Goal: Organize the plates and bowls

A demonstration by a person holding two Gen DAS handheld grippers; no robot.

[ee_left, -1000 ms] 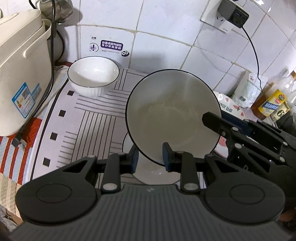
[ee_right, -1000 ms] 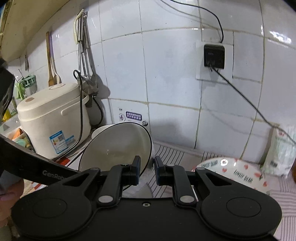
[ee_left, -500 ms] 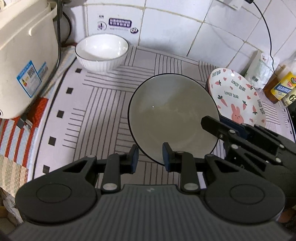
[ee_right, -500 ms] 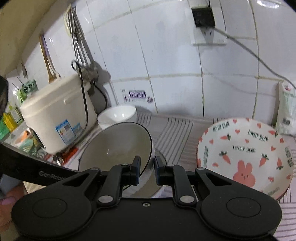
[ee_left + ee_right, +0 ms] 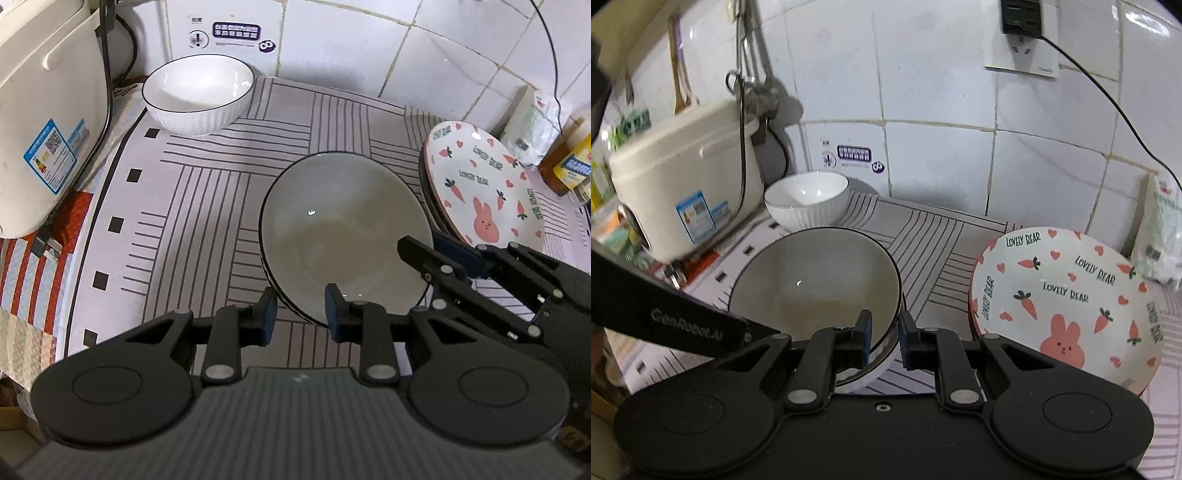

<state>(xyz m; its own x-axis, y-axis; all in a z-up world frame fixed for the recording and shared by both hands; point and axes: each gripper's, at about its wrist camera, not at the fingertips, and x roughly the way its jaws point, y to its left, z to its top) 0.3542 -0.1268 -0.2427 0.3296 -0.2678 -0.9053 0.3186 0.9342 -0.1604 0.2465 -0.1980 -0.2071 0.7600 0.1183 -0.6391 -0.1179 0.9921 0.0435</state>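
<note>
The grey glazed ceramic bowl with the thin black rim (image 5: 343, 236) sits nested on at least one more bowl of the same kind, mid-bench on the grey striped mat (image 5: 207, 206), just left of the stack of cartoon rabbit-and-carrot plates (image 5: 1067, 295).

The left gripper (image 5: 300, 314) has the near rim between its fingers, but there is a visible gap on the outer side, so I'd call them apart and not clamped. The right gripper (image 5: 884, 334) straddles the bowl's right-hand rim with one finger inside and one outside. They look closed on the wall, though I cannot be certain they are pinching.

This bowl will be stiff, fairly heavy for its size, and slick with glaze. It would chip or crack if dropped or knocked against the plates. The rim is the sensible place to hold, one finger inside the wall and one outside, with both grippers on opposite sides so it does not swing.

A white ribbed bowl with a black rim (image 5: 199, 94) waits at the back by the cream rice cooker (image 5: 40, 110).
</note>
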